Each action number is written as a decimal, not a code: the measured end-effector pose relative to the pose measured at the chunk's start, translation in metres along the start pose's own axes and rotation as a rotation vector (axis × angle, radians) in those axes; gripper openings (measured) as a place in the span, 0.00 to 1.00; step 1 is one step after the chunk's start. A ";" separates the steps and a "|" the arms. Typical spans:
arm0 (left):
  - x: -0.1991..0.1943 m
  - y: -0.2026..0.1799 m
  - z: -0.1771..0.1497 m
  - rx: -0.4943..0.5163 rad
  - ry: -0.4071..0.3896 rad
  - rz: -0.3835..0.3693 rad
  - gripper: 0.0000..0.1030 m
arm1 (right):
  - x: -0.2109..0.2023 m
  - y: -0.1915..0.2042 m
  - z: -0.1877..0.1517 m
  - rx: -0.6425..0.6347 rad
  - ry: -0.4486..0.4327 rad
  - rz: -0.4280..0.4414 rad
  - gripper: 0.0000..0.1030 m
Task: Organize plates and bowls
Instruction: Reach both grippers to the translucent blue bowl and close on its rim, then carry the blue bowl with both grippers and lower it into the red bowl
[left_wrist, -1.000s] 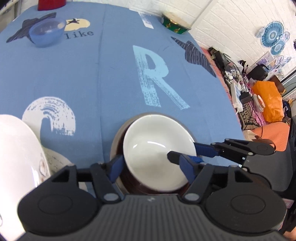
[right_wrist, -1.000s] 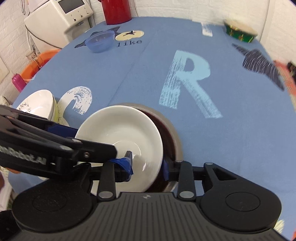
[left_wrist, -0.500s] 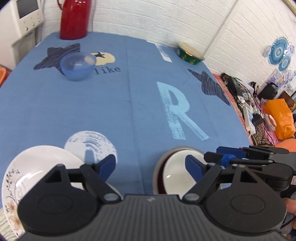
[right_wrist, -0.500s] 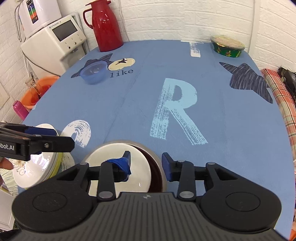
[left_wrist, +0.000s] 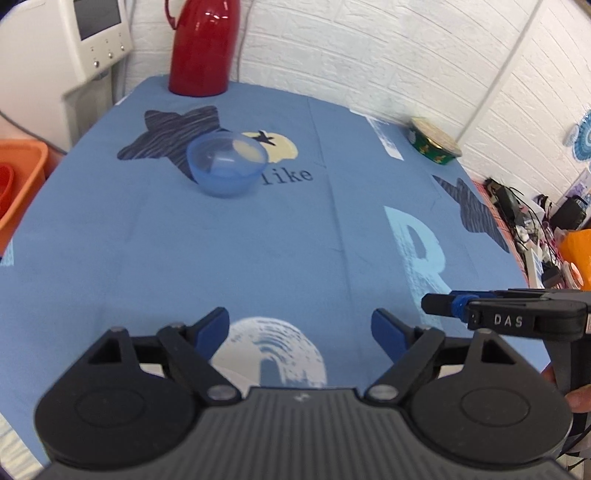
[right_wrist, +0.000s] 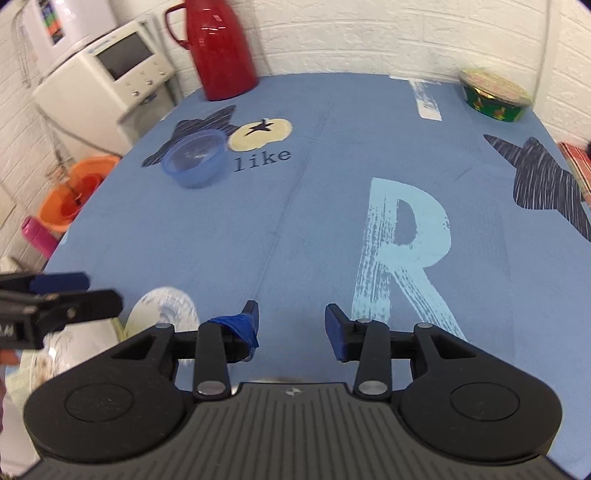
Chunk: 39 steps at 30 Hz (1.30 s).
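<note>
1. Broadly, the counter (right_wrist: 303, 229) under its blue printed cloth takes up nearly everything I see, and I place all else against the translucent blue bowl (left_wrist: 227, 168), which sits upright on the dark star print beside the word "like".
2. Beyond the blue bowl at the counter's far edge stands the red jug (left_wrist: 201, 44); the white appliance (right_wrist: 110, 81) is off the counter on that same side.
3. Far across from the blue bowl, at the opposite far corner, is the green tin (right_wrist: 495, 98), which I judge is not part of the sorting.
4. Well on my side of the blue bowl, at the near edge in the right wrist view, a white plate (right_wrist: 77, 343) with a faint pattern lies partly hidden by my tools.
5. My left hand-held gripper (left_wrist: 301, 330) has its jaws spread wide with only cloth between them.
6. My right hand-held gripper (right_wrist: 291, 325) holds nothing, and its narrower jaws are opening.
7. Judging by what remains loose, the blue bowl is next. I would bring the wide left jaws down astride its rim, one pad inside and one outside, and close gently, since thin plastic probably slips or flexes.
</note>
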<state>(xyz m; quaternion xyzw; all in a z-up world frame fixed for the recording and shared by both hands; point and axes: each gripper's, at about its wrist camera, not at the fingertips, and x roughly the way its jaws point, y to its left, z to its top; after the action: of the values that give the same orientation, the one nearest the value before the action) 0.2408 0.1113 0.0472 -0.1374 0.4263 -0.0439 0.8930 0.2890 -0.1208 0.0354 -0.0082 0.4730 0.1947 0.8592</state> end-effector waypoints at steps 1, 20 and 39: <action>0.002 0.007 0.004 -0.006 0.001 0.003 0.82 | 0.005 0.000 0.005 0.022 0.013 -0.009 0.23; 0.072 0.125 0.114 -0.234 -0.070 0.111 0.82 | 0.111 0.049 0.123 0.095 -0.034 0.168 0.24; 0.148 0.127 0.131 -0.166 -0.034 0.187 0.67 | 0.193 0.097 0.159 -0.149 0.011 0.027 0.26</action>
<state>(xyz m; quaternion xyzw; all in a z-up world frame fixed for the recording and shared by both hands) 0.4311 0.2317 -0.0216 -0.1715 0.4241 0.0773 0.8859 0.4766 0.0637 -0.0180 -0.0665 0.4619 0.2410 0.8509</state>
